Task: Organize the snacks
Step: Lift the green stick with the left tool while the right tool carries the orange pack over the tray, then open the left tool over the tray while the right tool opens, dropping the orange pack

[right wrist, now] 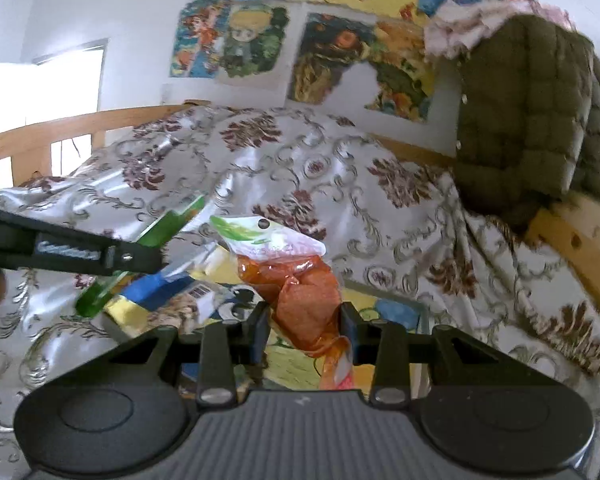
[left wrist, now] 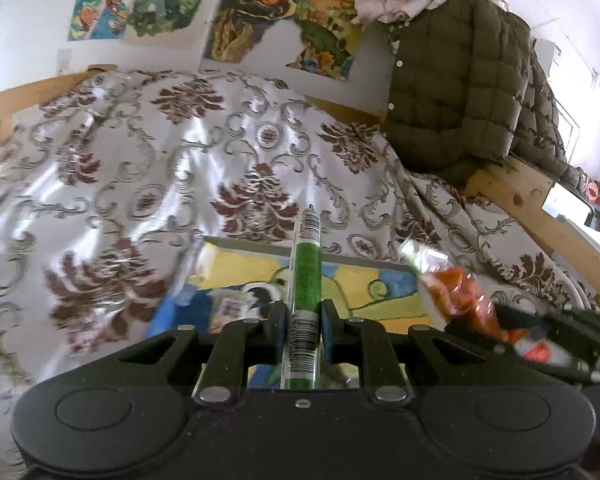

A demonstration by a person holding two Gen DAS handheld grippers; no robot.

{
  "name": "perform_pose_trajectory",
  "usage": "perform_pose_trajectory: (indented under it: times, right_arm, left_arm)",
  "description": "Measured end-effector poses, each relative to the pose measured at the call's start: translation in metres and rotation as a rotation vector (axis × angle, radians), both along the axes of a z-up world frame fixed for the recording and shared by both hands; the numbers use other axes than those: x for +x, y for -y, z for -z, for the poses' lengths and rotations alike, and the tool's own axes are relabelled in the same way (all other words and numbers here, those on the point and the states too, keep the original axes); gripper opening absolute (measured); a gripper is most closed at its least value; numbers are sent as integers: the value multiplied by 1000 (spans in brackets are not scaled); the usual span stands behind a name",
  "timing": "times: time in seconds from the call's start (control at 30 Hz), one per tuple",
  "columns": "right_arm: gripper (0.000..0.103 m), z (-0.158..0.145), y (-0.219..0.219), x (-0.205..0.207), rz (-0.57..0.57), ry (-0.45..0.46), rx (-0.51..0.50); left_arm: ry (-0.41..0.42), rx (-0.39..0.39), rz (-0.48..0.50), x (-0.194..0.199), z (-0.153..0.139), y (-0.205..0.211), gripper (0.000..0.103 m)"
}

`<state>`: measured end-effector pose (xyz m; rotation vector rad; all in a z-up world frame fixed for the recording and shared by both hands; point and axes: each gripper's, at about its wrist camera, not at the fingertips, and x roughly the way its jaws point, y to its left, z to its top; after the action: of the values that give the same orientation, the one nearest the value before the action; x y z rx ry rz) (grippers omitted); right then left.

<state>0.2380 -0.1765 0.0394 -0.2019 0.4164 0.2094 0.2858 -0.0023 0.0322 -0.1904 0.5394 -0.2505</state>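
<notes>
Black two-finger tongs fill the bottom of both wrist views. Left gripper (left wrist: 305, 320) is clenched on a slim green snack packet with white barcoded ends (left wrist: 306, 276); the packet stands on edge between the pads, its long axis running straight ahead along the fingers, its far tip pointing up and away toward the bed. From the right wrist view the same green packet (right wrist: 168, 232) shows tilted, sticking out on both sides of the left gripper (right wrist: 140, 258).

Right gripper (right wrist: 305, 330) is clamped on a clear bag of orange snacks with a white-and-green header (right wrist: 300, 296); the header with its hanging hole points up and away, a crumpled tail hanging below the pads. In the left wrist view that orange bag (left wrist: 460, 296) lies just to the right.

Beneath both packets sits a flat box printed with a yellow, blue and green cartoon picture (left wrist: 360, 284), resting on a shiny white bedspread with maroon and grey floral scrolls (left wrist: 140, 140). Farther back, an olive quilted jacket (left wrist: 460, 92) drapes over a wooden bed frame (left wrist: 512, 196), and colourful posters (left wrist: 284, 16) cover the white wall.
</notes>
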Motion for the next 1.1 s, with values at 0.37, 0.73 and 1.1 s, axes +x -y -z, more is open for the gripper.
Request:
perform_pose_trajectory:
  times: [0.37,0.73,1.1]
  right_arm:
    - [41,43,38,52,101,-92,81]
    - [41,82,51,72,117,-195,98]
    - [44,91,46,78,108,-243,89]
  left_arm:
    - [-58,39,44,60,36,61,19]
    - [-222,60,20,91,79,73,19]
    - [-275,24,-15,100,91,70,22]
